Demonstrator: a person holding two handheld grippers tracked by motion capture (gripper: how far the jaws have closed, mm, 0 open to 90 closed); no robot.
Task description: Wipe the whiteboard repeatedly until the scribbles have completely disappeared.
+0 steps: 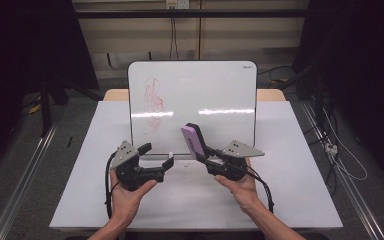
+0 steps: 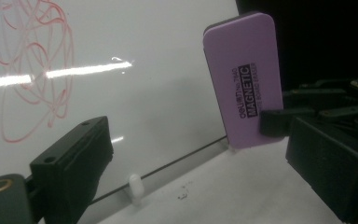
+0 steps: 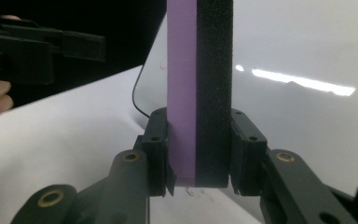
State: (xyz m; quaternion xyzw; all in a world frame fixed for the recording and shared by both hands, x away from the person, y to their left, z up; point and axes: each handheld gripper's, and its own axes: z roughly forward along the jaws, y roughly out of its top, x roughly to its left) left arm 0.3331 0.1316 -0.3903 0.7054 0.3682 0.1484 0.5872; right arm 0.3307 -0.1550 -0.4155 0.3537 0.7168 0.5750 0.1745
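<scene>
The eraser (image 1: pixel 194 141) is gripped upright in the right tongs (image 1: pixel 206 156), right of the whiteboard's (image 1: pixel 205 90) red scribble (image 1: pixel 152 102); the left tongs (image 1: pixel 156 156) are held open.

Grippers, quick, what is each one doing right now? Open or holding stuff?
Left gripper: open, holding nothing.
Right gripper: shut on the purple eraser, in front of the whiteboard.
</scene>
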